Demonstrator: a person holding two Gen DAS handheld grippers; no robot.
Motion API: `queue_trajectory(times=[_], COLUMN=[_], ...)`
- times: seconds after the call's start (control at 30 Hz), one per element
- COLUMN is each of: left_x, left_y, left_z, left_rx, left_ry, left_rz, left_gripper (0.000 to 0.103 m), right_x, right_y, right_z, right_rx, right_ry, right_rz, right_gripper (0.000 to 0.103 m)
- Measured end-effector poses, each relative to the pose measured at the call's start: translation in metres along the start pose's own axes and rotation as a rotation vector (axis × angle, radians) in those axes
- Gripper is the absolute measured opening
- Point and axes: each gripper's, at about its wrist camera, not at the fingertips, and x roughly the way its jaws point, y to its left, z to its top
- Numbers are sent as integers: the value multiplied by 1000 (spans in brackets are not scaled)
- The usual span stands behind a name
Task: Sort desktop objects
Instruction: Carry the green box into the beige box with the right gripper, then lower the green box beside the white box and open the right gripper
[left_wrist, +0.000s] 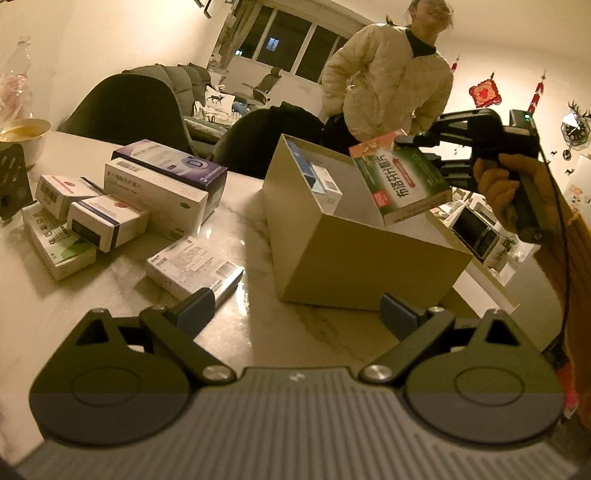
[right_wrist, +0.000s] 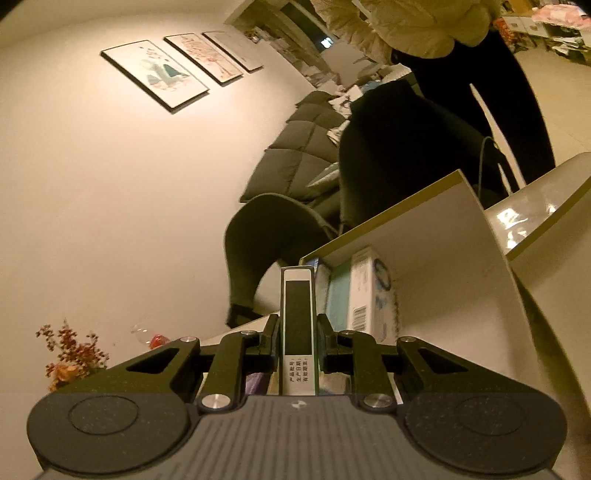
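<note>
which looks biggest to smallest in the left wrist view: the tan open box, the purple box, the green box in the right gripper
1. tan open box, clearly largest.
2. purple box and green box look alike; differing nearness to the camera leaves them unranked.

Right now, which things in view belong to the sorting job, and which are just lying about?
Part of the job:
- green medicine box, clamped in the right gripper over the open cardboard box
- boxes already inside it
- loose medicine boxes on the table
- left gripper, open and empty

Just lying about:
- bowl
- chairs
- dried flowers
- person in a pale jacket
</note>
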Motion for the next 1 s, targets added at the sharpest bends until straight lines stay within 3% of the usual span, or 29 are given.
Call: queue_trajectory(times=[0.27, 0.43, 0.77, 1.0], left_x=[2, 4, 4, 4], left_y=[6, 12, 28, 34], left_z=[0, -1, 0, -1], left_rx=[-12, -21, -49, -59], left_ry=[8, 16, 20, 24], left_rz=[11, 23, 48, 56], left_gripper=[97, 97, 97, 97], right_x=[35, 70, 132, 157], right_y=[-4, -5, -5, -10], right_z=[23, 27, 21, 16], right_rx=[-145, -264, -522, -622], right_ry=[-31, -7, 56, 93], right_rz=[-300, -461, -679, -750], right_gripper=[22, 22, 22, 22])
